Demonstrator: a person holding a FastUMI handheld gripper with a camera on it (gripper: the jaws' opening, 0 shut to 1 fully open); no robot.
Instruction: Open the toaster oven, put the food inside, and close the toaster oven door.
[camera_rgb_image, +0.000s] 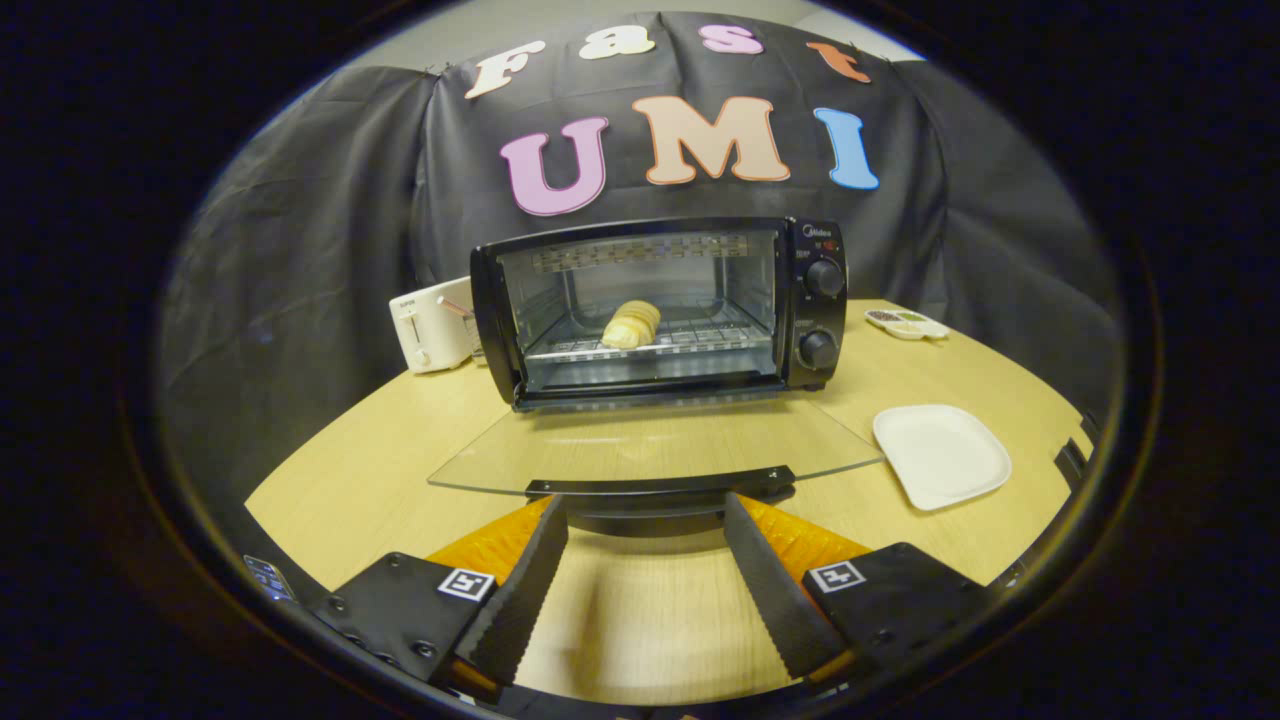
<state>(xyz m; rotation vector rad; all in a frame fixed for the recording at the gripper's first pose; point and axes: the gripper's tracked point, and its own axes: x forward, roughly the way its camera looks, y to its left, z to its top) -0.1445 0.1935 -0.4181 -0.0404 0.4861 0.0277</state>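
Observation:
A black toaster oven (660, 310) stands at the back of the wooden table with its glass door (655, 448) folded down flat toward me. A pale, ridged piece of food (631, 324) lies on the wire rack inside. The door's black handle (660, 488) sits just at my fingertips. My gripper (645, 505) is open, its two fingers spread wide under and just short of the handle, with nothing pressed between them.
A white square plate (940, 455) lies on the table (360, 470) to the right of the door. A white toaster (430, 325) stands left of the oven. A small divided dish (905, 322) rests behind the oven's right side.

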